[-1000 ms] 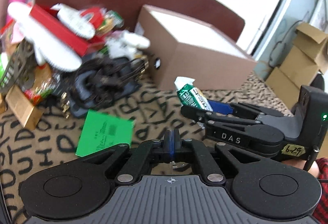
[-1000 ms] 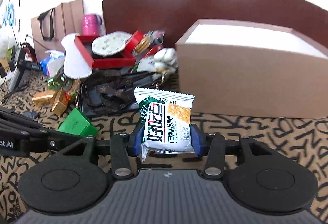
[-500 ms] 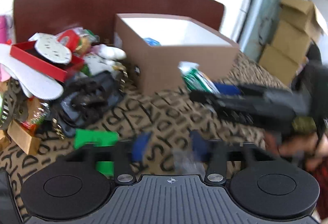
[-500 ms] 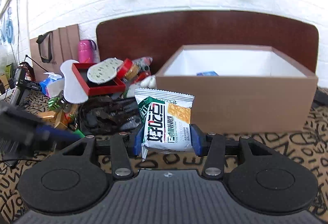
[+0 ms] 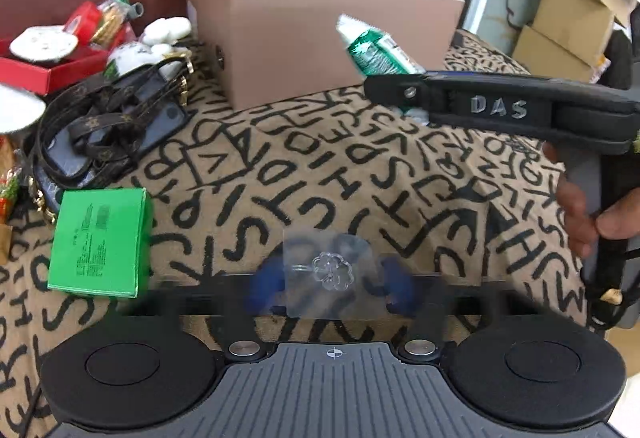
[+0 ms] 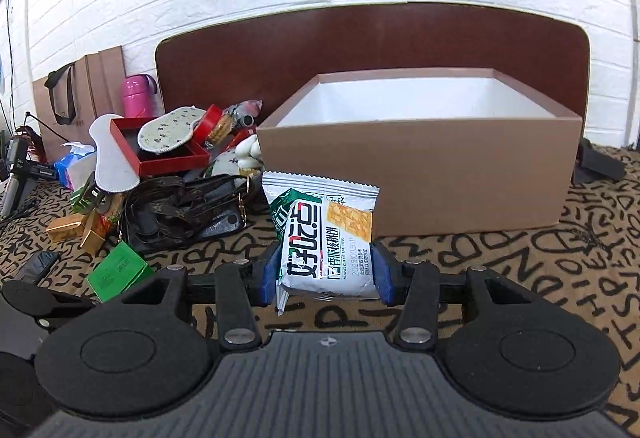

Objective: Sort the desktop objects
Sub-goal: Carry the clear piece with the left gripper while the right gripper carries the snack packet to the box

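Observation:
My right gripper [image 6: 326,278] is shut on a white and green cracker packet [image 6: 328,242], held upright in front of the open brown cardboard box [image 6: 420,173]. In the left wrist view that gripper [image 5: 384,89] reaches in from the right with the packet [image 5: 372,49] sticking up beside the box [image 5: 320,37]. My left gripper [image 5: 330,290] points down at the lettered cloth. Its blurred blue pads [image 5: 264,290] are closing around a small clear packet [image 5: 328,274] with a flower-shaped trinket inside. The packet lies flat and uncrumpled between them.
A green box [image 5: 100,242] lies left of my left gripper. Behind it sit a dark strapped bag [image 5: 108,129], a red tray [image 6: 160,153] of oddments, gold boxes [image 6: 68,228] and a pink bottle [image 6: 138,95]. A hand [image 5: 588,209] grips the right tool. Stacked cartons [image 5: 572,5] stand far right.
My left gripper went from shut to wide open, dropped toward the cloth, and now narrows around the clear packet. The right gripper carried the cracker packet closer to the box.

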`<state>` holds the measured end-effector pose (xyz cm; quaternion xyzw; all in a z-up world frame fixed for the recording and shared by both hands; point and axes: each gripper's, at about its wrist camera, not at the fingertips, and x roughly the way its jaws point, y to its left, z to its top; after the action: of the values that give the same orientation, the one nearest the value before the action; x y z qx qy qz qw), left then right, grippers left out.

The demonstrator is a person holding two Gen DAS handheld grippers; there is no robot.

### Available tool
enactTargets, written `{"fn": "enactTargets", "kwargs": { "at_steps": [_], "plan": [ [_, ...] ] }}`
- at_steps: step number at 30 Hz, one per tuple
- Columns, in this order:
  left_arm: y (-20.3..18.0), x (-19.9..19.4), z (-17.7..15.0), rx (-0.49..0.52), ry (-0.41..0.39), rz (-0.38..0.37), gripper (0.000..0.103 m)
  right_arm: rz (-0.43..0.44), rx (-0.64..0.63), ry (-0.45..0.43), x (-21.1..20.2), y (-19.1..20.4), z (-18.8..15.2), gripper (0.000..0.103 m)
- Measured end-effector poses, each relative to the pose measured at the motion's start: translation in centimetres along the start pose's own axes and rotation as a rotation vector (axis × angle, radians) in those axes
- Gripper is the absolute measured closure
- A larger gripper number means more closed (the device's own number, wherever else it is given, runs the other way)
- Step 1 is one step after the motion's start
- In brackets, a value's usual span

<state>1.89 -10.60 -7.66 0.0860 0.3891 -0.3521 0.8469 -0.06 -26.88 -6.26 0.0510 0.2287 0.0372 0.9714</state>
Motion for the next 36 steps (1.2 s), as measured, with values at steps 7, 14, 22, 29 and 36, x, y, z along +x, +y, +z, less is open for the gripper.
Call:
{"fn": "enactTargets", "kwargs": {
  "at_steps": [7, 14, 22, 29, 36],
  "plan": [
    [-0.3, -0.6, 0.2, -0.016, -0.017, -0.004, 0.082, 0.001, 0.010, -0.003, -0.2, 0.1, -0.2, 0.051],
    [0.4, -2.3, 1.8, -0.058, -0.072, -0.029, 0.087, -0.009, 0.006, -0.017, -0.6, -0.2, 0.1, 0.051],
    [1.7, -5.4, 7.8, -0.033, -0.229, 0.000, 0.087, -0.003, -0.035, -0.080, -1.3, -0.6, 3.0, 0.051],
    [3.1, -6.2, 16.3, -0.053, -0.364, 0.023, 0.086, -0.067, -0.119, -0.166, -0.5, -2.3, 8.5, 0.051],
    [4.1, 1.4, 23.0, -0.096, -0.245, 0.059, 0.086, -0.101, -0.080, -0.031, 6.5, -5.7, 12.7, 0.051]
  ]
}}
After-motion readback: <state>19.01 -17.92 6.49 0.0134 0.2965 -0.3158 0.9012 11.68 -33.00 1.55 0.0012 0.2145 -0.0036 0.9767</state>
